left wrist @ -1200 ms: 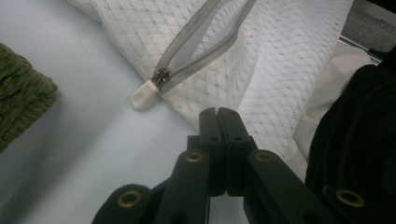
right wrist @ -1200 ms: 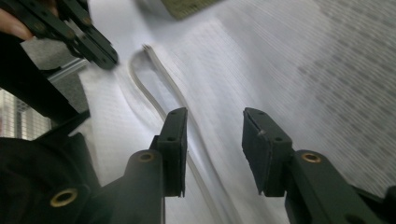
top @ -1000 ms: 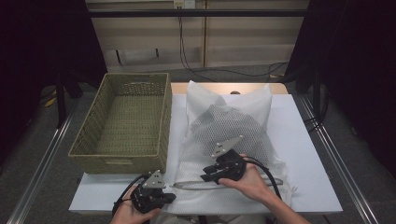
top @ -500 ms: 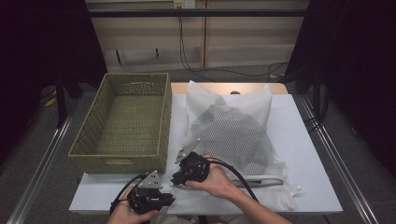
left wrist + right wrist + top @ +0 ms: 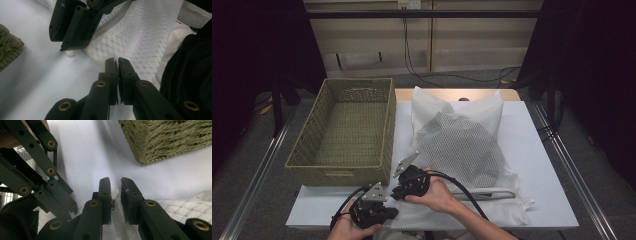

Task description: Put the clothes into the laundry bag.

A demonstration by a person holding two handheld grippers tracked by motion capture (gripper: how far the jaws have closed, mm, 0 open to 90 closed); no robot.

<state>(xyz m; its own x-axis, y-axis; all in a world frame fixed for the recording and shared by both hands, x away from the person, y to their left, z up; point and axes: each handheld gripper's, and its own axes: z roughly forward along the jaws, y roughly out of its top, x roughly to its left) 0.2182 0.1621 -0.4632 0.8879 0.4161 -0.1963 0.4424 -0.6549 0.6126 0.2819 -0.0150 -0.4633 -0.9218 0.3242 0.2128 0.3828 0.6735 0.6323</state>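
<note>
Zipper pull (image 5: 113,206) sitting between right tongs (image 5: 115,185), slightly apart, not yet clamping. Left tongs (image 5: 117,62) pinching together on mesh bag (image 5: 140,42) edge; keeping fabric taut, closing squarely on pull.

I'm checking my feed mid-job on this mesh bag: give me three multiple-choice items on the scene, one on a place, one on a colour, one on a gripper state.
1. Where does the wicker basket sit relative to the white mesh bag?
A. To its left
B. To its right
C. On top of it

2. What colour is the basket?
A. Red
B. Olive green
C. Blue

3. How do the jaws of the left gripper stand?
A. Wide apart
B. Clamped on the basket rim
C. Nearly closed, on nothing

Answers:
1 A, the high view shows the basket left of the bag on the table.
2 B, its weave is olive green.
3 C, the left gripper view shows a thin slit between empty jaws.
</note>
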